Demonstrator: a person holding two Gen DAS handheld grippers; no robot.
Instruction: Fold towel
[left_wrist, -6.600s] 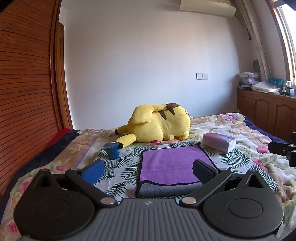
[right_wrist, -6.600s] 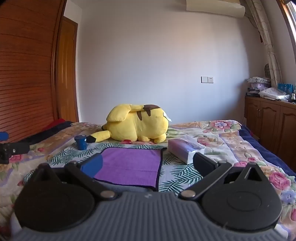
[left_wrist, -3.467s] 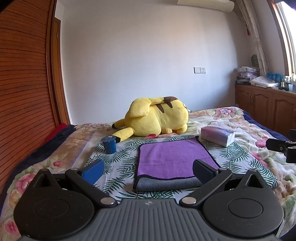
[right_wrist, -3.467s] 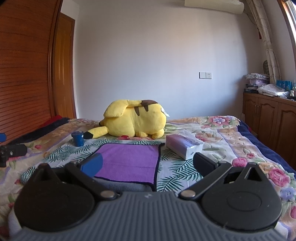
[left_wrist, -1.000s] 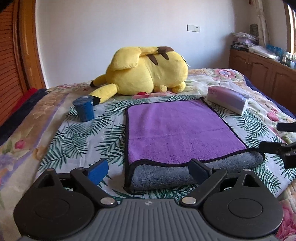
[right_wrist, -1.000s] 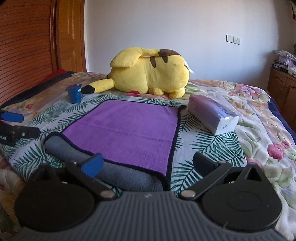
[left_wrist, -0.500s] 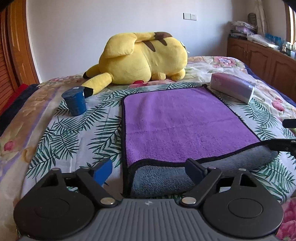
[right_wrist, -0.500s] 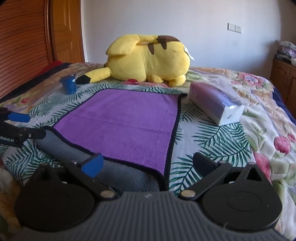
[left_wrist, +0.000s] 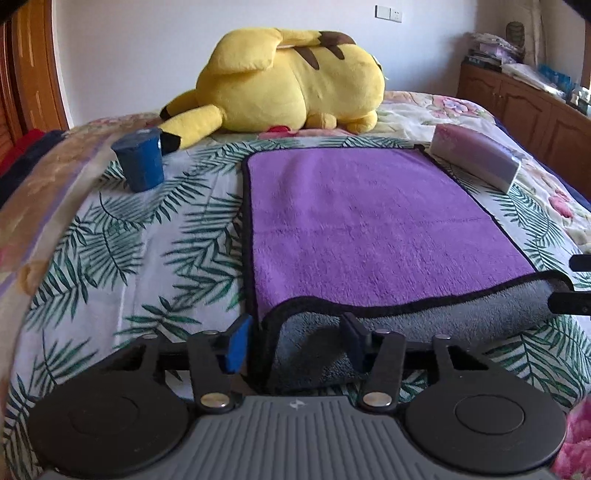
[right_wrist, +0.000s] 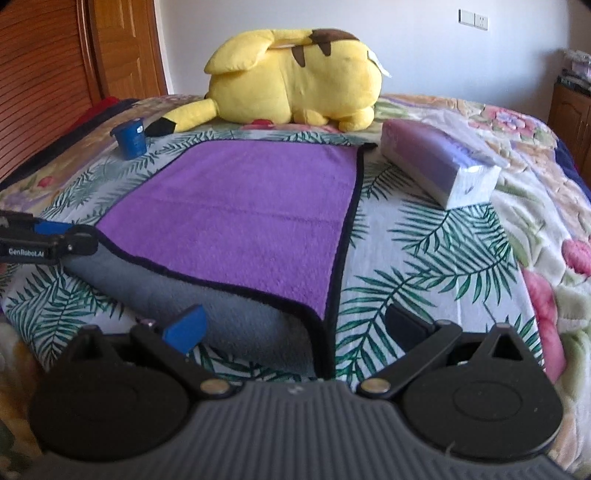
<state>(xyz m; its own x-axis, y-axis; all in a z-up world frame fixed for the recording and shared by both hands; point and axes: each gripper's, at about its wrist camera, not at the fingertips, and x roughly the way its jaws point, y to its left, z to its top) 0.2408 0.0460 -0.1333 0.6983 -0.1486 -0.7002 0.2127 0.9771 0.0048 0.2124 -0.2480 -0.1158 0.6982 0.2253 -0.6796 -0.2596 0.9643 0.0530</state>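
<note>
towel (left_wrist: 369, 221), purple face up, black trim, grey underside showing along the near edge; flat on leaf-print bedspread (left_wrist: 122, 258), centre of bed, near edge at the bed's front.

left gripper (left_wrist: 295, 343): partly narrowed around the towel's near-left corner, blue pad just outside the black trim, dark pad on the grey pile; cannot tell whether cloth is actually pinched. also seen in right wrist view (right_wrist: 79, 240) at the same corner, side lettering "GenRobot.AI".

right gripper (right_wrist: 295, 325): spread wide, straddling the towel's near-right corner, both pads apart from the cloth.

blue cup (left_wrist: 140, 162): upright, left of towel, beside plush tail; contents not visible. small white label on its side (right_wrist: 130, 142), not legible.

tissue pack (right_wrist: 439, 170): clear wrap, purple-white, just right of the towel's far corner; print not legible.

yellow plush (left_wrist: 288, 81): lying beyond the towel's far edge; white tag at its right end, no readable text.
</note>
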